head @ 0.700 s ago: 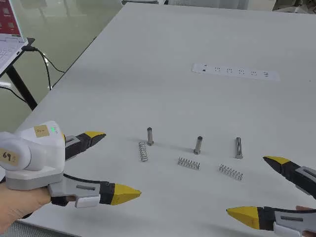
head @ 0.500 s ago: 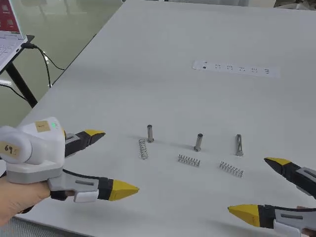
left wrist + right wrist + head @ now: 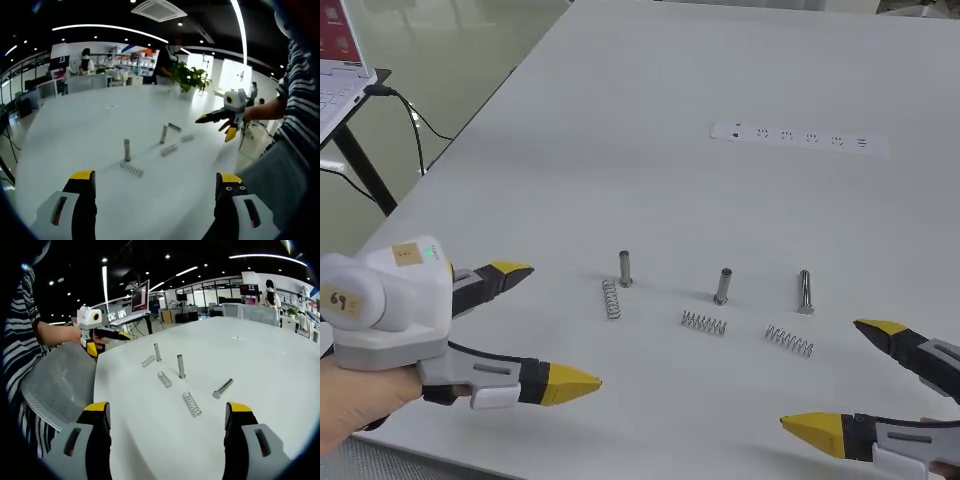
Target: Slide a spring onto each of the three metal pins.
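Head view, bottom corners: my yellow-tipped left gripper (image 3: 560, 325) and right gripper (image 3: 822, 374) gape empty; nothing threaded, so I'd grasp the right-hand silver coil spring (image 3: 788, 341) first.

Left gripper (image 3: 560, 325), right gripper (image 3: 823, 374) — both wide open, nothing held.
Left at the tabletop's (image 3: 650, 120) near-left edge, right at near-right, tips pointing inward.
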